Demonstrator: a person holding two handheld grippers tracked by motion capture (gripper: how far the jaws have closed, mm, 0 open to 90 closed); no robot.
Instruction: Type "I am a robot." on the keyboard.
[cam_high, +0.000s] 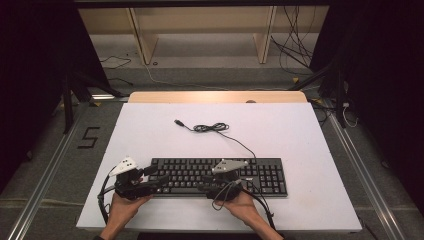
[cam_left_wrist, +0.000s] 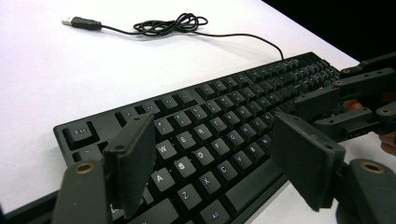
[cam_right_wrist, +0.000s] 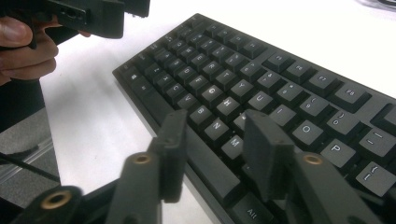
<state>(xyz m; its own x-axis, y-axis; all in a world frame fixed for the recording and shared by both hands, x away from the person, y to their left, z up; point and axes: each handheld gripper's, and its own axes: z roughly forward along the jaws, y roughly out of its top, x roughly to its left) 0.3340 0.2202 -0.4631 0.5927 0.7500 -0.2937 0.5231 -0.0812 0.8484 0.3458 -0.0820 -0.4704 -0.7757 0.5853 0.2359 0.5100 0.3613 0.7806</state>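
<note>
A black keyboard (cam_high: 220, 176) (cam_left_wrist: 224, 126) (cam_right_wrist: 261, 84) lies flat near the front of the white table top (cam_high: 280, 135). Its thin cable runs back to a loose coil (cam_high: 210, 128) (cam_left_wrist: 170, 23) and ends in a free USB plug (cam_high: 178, 122) (cam_left_wrist: 81, 22). My left gripper (cam_high: 156, 176) (cam_left_wrist: 212, 126) hovers over the keyboard's left end, jaws wide apart with nothing between them. My right gripper (cam_high: 205, 183) (cam_right_wrist: 215, 121) hangs over the middle keys by the front edge, jaws parted and gripping nothing. Each gripper also appears in the other's view: the right gripper (cam_left_wrist: 336, 102) and the left gripper (cam_right_wrist: 93, 14).
Bare white table lies behind and to both sides of the keyboard. A wooden strip (cam_high: 217, 96) borders the far edge. Beyond it stand a wooden frame (cam_high: 145, 35) and loose cables (cam_high: 295, 50) on the floor. Metal rails (cam_high: 45, 170) flank the table.
</note>
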